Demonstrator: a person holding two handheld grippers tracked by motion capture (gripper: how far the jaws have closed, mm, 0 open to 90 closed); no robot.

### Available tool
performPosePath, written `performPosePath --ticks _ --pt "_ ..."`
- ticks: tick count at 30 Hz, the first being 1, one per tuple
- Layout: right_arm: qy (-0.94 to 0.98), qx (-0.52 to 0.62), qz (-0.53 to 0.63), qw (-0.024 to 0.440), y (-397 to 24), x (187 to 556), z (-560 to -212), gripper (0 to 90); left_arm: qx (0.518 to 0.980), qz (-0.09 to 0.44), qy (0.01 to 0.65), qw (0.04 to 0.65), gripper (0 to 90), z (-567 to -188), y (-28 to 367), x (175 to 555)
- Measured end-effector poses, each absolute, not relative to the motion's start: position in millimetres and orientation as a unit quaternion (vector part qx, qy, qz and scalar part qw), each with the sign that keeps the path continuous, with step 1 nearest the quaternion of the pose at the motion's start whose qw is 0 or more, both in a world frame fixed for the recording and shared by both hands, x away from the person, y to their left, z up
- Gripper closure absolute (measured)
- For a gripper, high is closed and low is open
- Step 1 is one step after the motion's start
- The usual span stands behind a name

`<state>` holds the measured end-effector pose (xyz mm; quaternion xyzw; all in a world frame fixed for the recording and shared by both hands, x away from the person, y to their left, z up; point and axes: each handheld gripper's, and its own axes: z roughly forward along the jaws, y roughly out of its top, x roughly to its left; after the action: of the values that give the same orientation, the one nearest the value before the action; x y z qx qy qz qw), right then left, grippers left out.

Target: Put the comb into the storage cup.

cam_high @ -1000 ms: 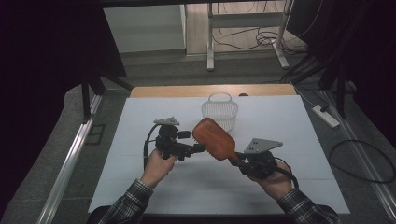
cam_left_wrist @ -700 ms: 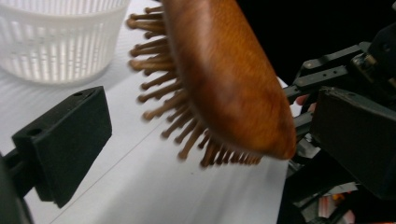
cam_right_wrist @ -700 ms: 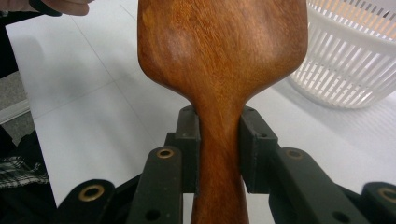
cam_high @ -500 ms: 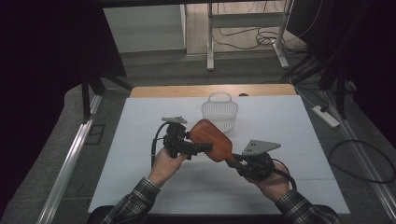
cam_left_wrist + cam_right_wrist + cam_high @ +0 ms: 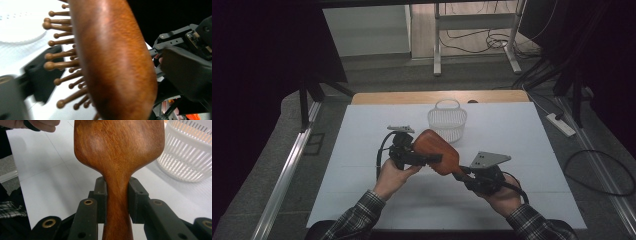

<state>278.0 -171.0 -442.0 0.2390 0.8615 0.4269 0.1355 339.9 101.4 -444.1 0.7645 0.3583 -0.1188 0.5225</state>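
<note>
Reddish-brown wooden hairbrush [image 5: 117,150], ball-tipped bristles, handle clenched by right hand-held gripper [image 5: 117,201], left hand-held gripper [image 5: 419,156] closing, ungripped

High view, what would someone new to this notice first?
The reddish wooden hairbrush held up over the middle of the white table. The right gripper is shut on its handle, and the left gripper, its jaws just closing, straddles the head from the left. Behind it, a white slatted basket stands toward the far edge.
</note>
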Motion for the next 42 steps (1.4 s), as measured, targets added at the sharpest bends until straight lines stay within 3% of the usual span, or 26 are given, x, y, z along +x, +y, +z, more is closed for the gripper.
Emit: performPosePath --ticks 2,14,22,28,42 --pt "0.862 0.237 0.428 0.136 -170.9 277.9 -442.5 71.9 0.757 -0.133 0.359 0.529 23.7 -444.7 102.6 340.5" --pt "0.87 0.225 0.417 0.139 -170.8 279.3 -446.7 72.1 0.705 -0.225 0.37 0.562 45.4 -453.0 113.2 346.2" --pt "0.874 0.218 0.409 0.147 -170.0 279.6 -447.9 72.0 0.693 -0.238 0.366 0.573 51.2 -454.3 113.2 345.3" --pt "0.878 0.209 0.404 0.15 -170.1 280.2 -448.0 70.4 0.706 -0.217 0.36 0.57 51.9 -449.3 111.3 342.2" --pt "0.882 0.226 0.396 0.119 -173.6 289.7 -451.5 32.6 0.721 -0.172 0.361 0.565 51.6 -440.1 119.5 342.0"
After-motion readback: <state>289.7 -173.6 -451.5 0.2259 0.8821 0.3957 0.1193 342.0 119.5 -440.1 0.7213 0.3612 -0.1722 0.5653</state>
